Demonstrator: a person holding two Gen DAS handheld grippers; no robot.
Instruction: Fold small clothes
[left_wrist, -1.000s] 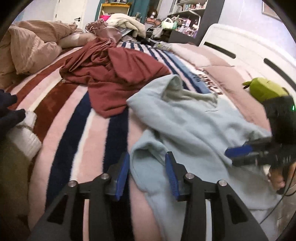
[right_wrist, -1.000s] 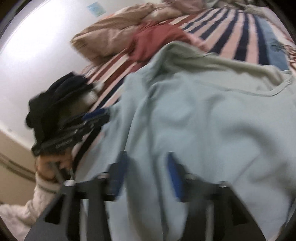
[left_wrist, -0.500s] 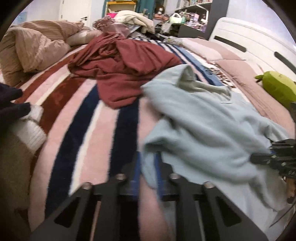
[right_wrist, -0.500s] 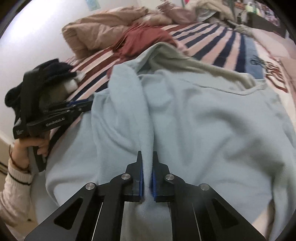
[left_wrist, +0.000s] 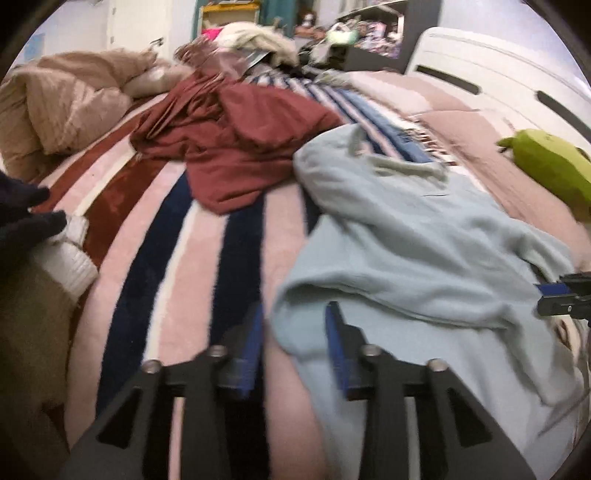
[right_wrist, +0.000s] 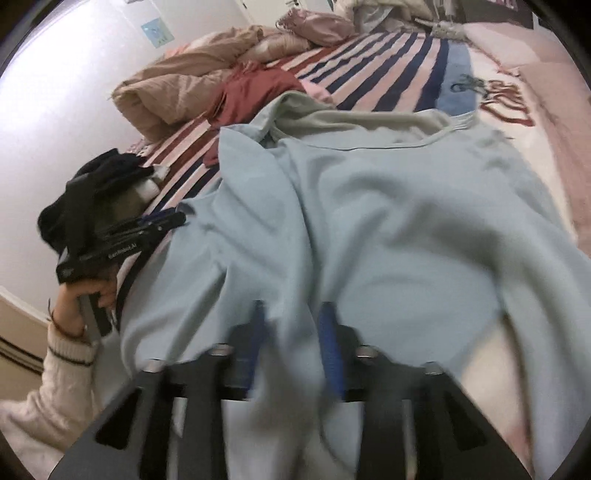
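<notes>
Both grippers, left gripper (left_wrist: 293, 347) and right gripper (right_wrist: 291, 347), just reopened partway; light-blue sweatshirt (right_wrist: 388, 221) fabric sits loose between fingers, released for regrasping.

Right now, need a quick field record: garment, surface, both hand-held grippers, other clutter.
garment: light blue sweatshirt, spread and rumpled, not yet folded
surface: striped blanket on a bed
left hand-held gripper: jaws just opened, sweatshirt edge between them, not pinched
right hand-held gripper: jaws just opened, blue fabric between them, blurred
other clothes: maroon garment beyond the sweatshirt
clutter: green plush toy, tan duvet
</notes>
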